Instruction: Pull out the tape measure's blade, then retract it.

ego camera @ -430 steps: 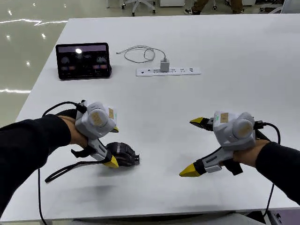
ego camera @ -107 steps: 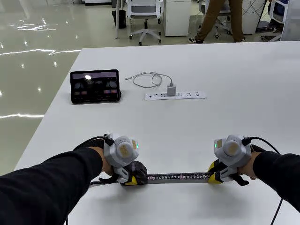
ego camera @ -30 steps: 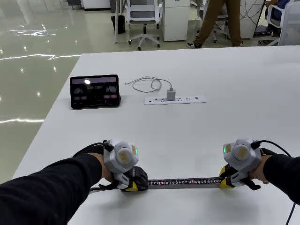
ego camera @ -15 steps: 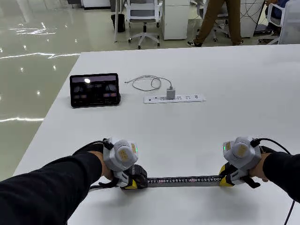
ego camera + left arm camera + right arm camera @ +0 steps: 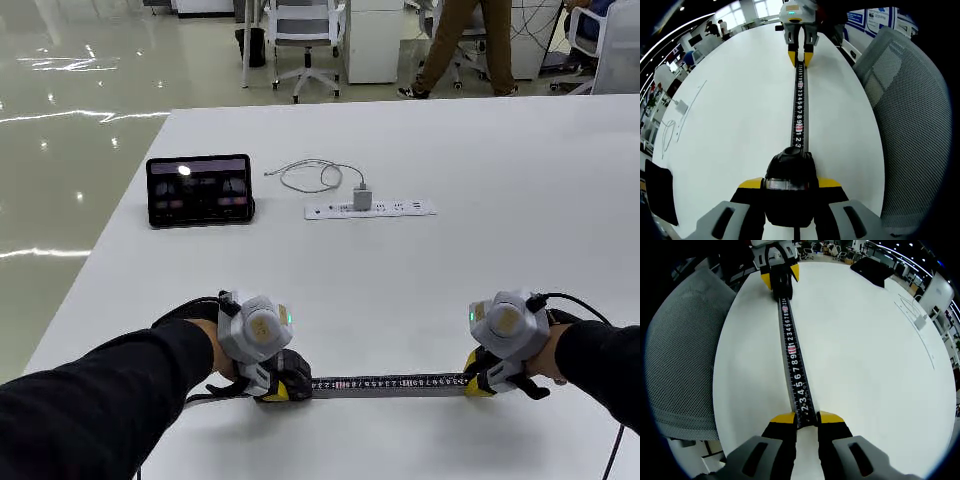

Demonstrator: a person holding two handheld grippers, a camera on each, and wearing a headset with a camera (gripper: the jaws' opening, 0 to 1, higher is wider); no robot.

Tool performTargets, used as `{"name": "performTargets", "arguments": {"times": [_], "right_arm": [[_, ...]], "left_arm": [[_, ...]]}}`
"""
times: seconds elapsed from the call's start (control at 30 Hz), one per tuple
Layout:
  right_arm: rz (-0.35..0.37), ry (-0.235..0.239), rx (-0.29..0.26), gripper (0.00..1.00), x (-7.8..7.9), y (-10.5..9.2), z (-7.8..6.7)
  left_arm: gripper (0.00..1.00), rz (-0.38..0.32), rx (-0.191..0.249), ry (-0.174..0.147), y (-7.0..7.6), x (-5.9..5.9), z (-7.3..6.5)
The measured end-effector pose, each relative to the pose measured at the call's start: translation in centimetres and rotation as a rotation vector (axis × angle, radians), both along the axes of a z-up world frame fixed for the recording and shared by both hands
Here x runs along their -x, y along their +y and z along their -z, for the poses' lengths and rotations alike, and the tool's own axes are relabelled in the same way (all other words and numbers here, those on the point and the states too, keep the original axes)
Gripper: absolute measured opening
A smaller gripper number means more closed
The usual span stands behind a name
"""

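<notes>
A black tape measure case [image 5: 287,375] [image 5: 790,185] [image 5: 781,281] rests on the white table [image 5: 420,270] near its front edge, and my left gripper [image 5: 268,388] [image 5: 790,182] is shut on it. Its dark blade [image 5: 385,383] [image 5: 799,100] [image 5: 792,355], printed with numbers, lies flat along the table from the case to my right gripper [image 5: 472,384] [image 5: 805,417]. The right gripper is shut on the blade's end. In the left gripper view the right gripper [image 5: 800,55] faces me at the far end of the blade.
A dark tablet [image 5: 199,189] stands at the back left. A white power strip [image 5: 370,208] with a charger and coiled cable [image 5: 305,175] lies beyond the middle. A grey mesh chair [image 5: 912,115] [image 5: 682,360] sits just off the front edge. Office chairs and a person's legs are past the table.
Over the last second my right gripper has drifted slightly left toward the case and the exposed blade looks a little shorter. The head camera has shifted a bit.
</notes>
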State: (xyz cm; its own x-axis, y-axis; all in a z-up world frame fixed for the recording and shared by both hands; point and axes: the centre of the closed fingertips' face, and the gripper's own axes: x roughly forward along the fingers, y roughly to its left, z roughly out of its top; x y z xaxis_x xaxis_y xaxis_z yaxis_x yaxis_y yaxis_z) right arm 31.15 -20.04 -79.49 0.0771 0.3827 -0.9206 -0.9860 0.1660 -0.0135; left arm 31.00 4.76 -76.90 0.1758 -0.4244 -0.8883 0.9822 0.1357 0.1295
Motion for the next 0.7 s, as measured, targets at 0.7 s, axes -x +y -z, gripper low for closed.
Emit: {"name": "performTargets", "arguments": {"times": [0.7], "right_arm": [[0.011,-0.001,0.001,0.12,0.16,0.29,-0.05]], "left_arm": [[0.33,0.019,-0.03,-0.005,0.16,-0.09,-0.01]]}}
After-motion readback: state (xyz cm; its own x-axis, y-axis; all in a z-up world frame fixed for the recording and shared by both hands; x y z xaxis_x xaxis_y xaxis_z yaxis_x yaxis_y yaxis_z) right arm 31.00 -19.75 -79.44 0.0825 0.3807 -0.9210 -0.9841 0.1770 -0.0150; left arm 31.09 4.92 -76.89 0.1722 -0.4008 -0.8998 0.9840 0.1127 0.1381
